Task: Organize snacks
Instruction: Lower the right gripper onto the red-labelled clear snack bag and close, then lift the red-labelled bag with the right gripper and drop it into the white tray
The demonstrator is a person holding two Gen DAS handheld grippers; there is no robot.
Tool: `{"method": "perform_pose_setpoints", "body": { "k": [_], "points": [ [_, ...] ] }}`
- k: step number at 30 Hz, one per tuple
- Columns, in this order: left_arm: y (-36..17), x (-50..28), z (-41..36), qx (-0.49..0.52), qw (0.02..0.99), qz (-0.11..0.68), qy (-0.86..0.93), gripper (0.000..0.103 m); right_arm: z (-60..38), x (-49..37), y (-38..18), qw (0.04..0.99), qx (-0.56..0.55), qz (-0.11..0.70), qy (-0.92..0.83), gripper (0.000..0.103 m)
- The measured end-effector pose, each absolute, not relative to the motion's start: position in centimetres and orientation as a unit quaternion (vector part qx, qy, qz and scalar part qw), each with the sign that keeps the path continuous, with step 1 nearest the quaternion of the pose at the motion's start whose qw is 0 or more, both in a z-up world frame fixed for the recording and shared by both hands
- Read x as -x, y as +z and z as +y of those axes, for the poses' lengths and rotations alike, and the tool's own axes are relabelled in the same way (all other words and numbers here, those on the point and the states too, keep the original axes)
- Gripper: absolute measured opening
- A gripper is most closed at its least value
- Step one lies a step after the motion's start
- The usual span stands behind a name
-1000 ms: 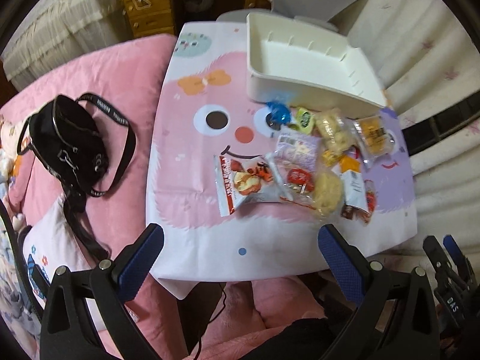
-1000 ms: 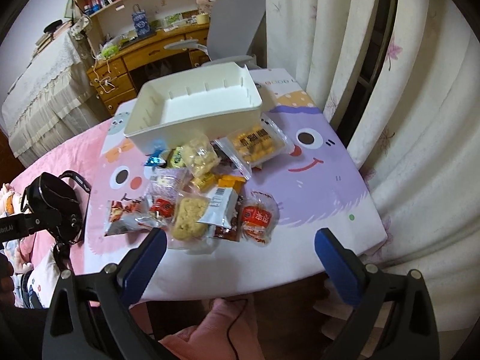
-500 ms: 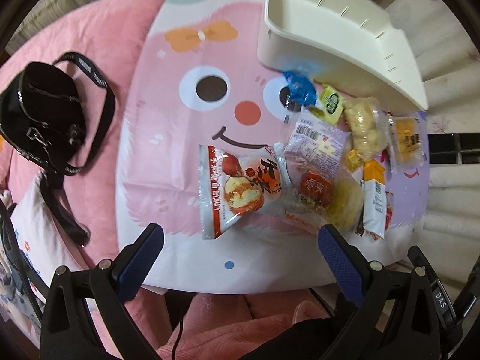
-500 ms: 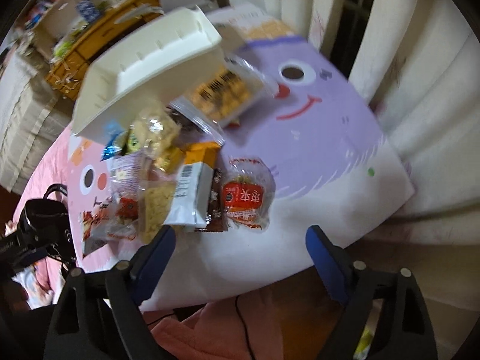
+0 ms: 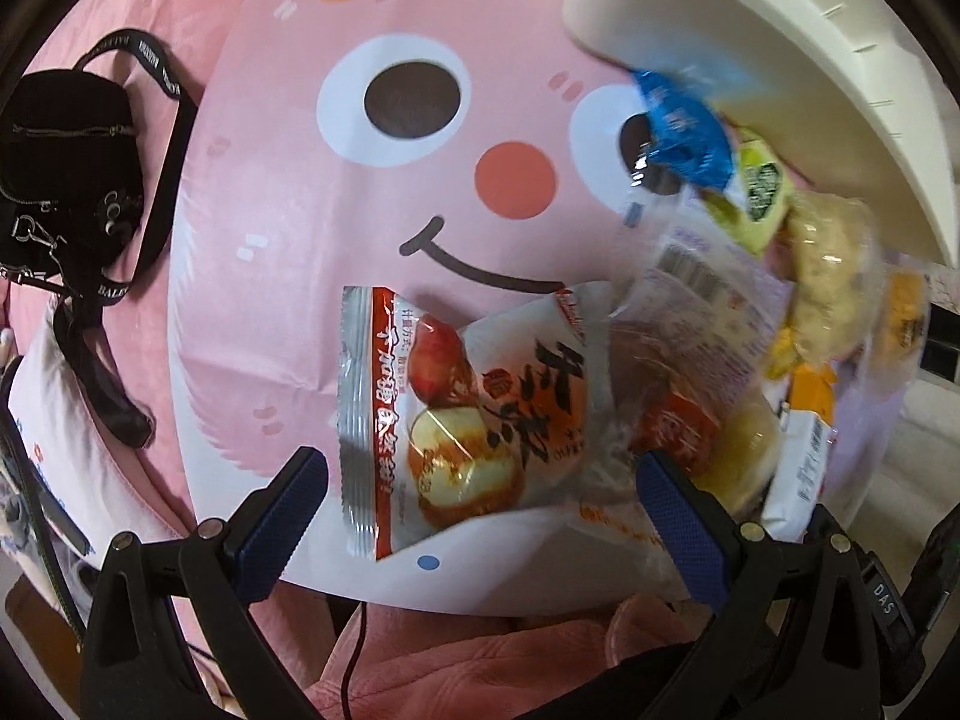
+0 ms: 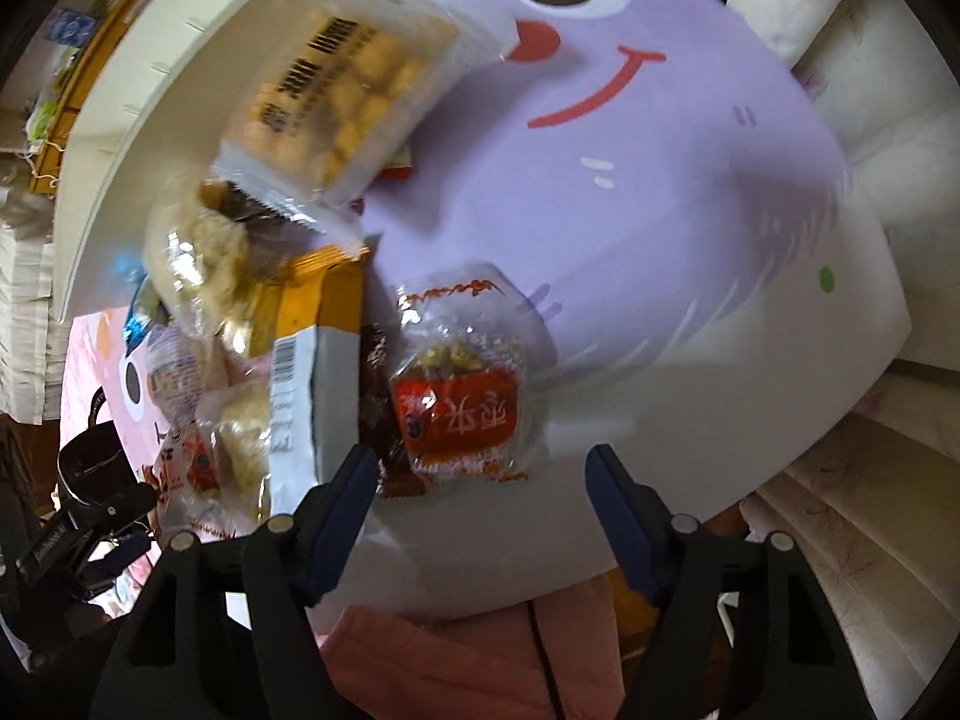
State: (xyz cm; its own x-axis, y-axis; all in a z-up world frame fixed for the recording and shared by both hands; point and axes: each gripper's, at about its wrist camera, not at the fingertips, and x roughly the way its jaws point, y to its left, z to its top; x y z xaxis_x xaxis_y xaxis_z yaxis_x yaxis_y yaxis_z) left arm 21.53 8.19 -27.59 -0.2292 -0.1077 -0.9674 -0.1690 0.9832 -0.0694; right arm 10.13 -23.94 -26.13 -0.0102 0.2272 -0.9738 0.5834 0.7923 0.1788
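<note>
The left gripper (image 5: 480, 510) points steeply down with its blue-padded jaws spread wide; the red-and-white snack packet (image 5: 462, 414) lies framed between them on the cartoon-face cloth (image 5: 336, 192), and neither pad touches it. The right gripper (image 6: 480, 492) also points down, its jaws closing but not yet in contact with anything; the small clear packet with a red label (image 6: 462, 402) lies just beyond the tips, within the gap. Taking the white tray (image 5: 798, 60) as the landmark: the snack pile lies against its near wall and spreads toward the grippers. A blue wrapper (image 5: 684, 132) and a green-and-yellow sachet (image 5: 759, 192) lie right by that wall, a clear bag of pale puffs (image 5: 828, 276) just beside them, and the red-and-white packet farthest from the tray on the pink half of the cloth. In the right wrist view a bag of golden cubes (image 6: 354, 90) leans on the tray's wall, and a white-and-orange packet (image 6: 312, 372) lies between it and the red-labelled one. A black bag (image 5: 66, 162) lies well away from the tray, off the cloth.
</note>
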Motion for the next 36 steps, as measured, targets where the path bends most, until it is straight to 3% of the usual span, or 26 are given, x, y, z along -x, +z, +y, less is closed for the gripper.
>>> {"method": "perform_pose_setpoints", "body": {
  "k": [8,12,23,36],
  "points": [
    [-30.6,-21.8,9.8,0.125,0.571,0.809,0.057,0.102,-23.5,-11.7,-28.3,0.616,-0.301,0.717,-0.127,0.065],
    [-31.1,-21.7,10.2,0.141,0.565,0.811,0.06,0.102,-23.2,-12.2,-28.9,0.609,-0.3,0.724,-0.122,0.056],
    [-31.5,-19.9,12.1,0.167,0.573,0.801,0.051,0.064,-22.6,-12.7,-29.1,0.626,-0.305,0.709,-0.114,0.048],
    [-27.0,-17.7,13.9,0.164,0.612,0.773,0.042,0.061,-23.1,-9.9,-27.4,0.653,-0.328,0.671,-0.125,0.047]
  ]
}}
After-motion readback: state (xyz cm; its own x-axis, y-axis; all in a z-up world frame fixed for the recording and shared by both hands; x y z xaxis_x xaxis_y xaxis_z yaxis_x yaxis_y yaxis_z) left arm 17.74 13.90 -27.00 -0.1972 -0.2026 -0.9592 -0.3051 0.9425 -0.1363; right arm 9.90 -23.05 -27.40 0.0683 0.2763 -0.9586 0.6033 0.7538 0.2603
